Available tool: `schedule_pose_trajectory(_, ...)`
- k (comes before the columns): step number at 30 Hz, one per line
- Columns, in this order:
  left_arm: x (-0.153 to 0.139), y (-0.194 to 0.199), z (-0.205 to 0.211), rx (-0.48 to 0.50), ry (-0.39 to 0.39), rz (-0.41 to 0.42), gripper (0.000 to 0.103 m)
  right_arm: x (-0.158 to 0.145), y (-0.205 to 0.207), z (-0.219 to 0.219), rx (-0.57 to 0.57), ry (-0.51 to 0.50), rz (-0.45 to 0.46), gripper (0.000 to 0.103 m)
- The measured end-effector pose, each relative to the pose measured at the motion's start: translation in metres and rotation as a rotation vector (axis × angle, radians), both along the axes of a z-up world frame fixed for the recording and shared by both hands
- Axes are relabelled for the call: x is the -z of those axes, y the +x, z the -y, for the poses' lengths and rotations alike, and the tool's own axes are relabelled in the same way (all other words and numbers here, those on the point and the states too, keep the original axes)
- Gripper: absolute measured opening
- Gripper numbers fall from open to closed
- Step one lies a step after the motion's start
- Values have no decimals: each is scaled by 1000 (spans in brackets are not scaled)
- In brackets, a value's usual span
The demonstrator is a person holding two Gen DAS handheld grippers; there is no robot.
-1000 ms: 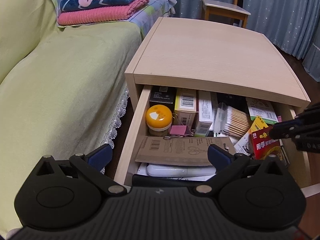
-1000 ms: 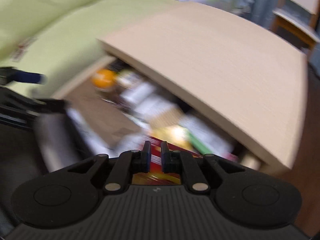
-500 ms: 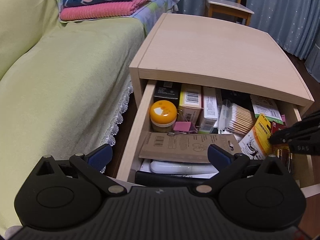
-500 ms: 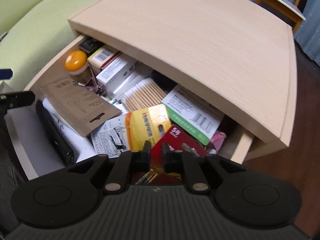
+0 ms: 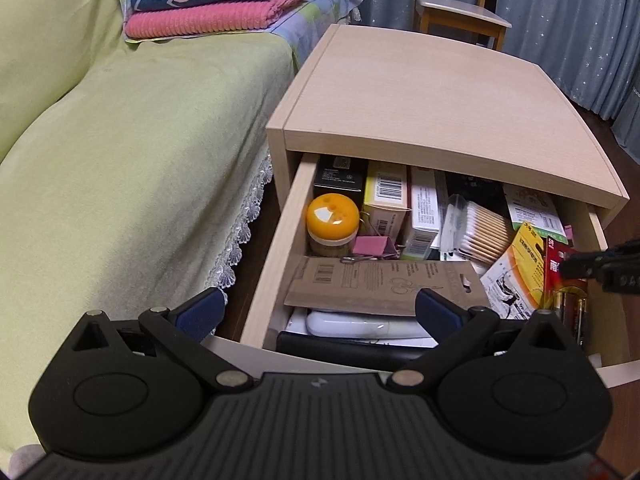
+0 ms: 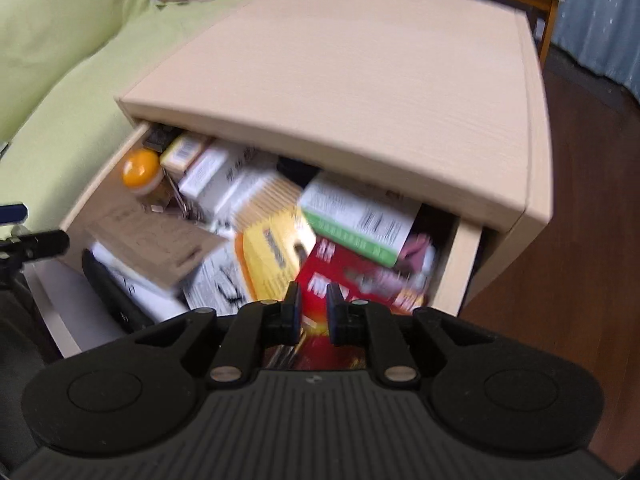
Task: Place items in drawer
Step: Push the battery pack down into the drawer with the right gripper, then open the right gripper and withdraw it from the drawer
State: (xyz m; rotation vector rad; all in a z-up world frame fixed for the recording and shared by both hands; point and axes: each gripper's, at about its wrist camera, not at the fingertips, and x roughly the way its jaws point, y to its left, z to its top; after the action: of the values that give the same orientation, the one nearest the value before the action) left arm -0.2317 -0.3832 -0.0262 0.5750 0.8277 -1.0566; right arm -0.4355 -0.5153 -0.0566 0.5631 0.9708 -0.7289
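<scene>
The right tool (image 6: 310, 306), fingers slightly apart, hovers over the red battery pack (image 6: 352, 276) at the drawer's (image 5: 276, 240) four o'clock corner. The left tool (image 5: 320, 310) gapes wide. The heaped clutter could snag the bench top on closing.

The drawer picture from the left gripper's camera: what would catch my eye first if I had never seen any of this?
Probably the open drawer of the pale wooden nightstand, crammed with boxes and packets, with an orange-lidded jar bright at its left side. Next, the red battery pack at the drawer's right edge, where the right gripper hovers with its jaws only slightly apart. Beyond, folded pink and navy blankets lie stacked on the yellow-green bed.
</scene>
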Motion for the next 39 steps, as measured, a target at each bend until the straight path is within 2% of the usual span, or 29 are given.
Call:
schedule_pose_trajectory(2, -1, -5, -1, 12, 1, 6, 102, 8, 0, 1, 13, -4, -12, 9)
schedule_pose_trajectory(6, -6, -11, -6, 19, -8, 17, 102, -3, -5, -4, 34, -12, 15, 11)
schedule_pose_trajectory(9, -5, -14, -7, 17, -6, 16, 102, 5, -2, -3, 46, -2, -17, 11)
schedule_pose_trajectory(12, -4, -19, -8, 23, 3, 20, 102, 5, -7, 0, 96, 17, 13, 12)
schedule_pose_trajectory(15, -6, -22, -12, 22, 4, 33, 102, -11, -11, -11, 103, -28, 47, 13)
schedule_pose_trajectory(16, -8, -24, -14, 22, 1, 37, 102, -19, -13, -18, 99, -48, 63, 16)
schedule_pose_trajectory(18, -11, -26, -17, 21, -5, 43, 102, -34, -21, -32, 106, -82, 99, 29)
schedule_pose_trajectory(23, -18, -32, -25, 20, -19, 58, 102, -59, -37, -70, 110, -142, 160, 31)
schedule_pose_trajectory(29, -26, -27, -45, 44, -50, 69, 102, -82, -70, -111, 118, -249, 216, 48)
schedule_pose_trajectory(34, -20, -10, -67, 86, -41, 86, 102, -83, -104, -138, 156, -289, 204, 62)
schedule_pose_trajectory(39, -6, 8, -79, 108, -2, 105, 102, -64, -123, -150, 197, -266, 153, 63)
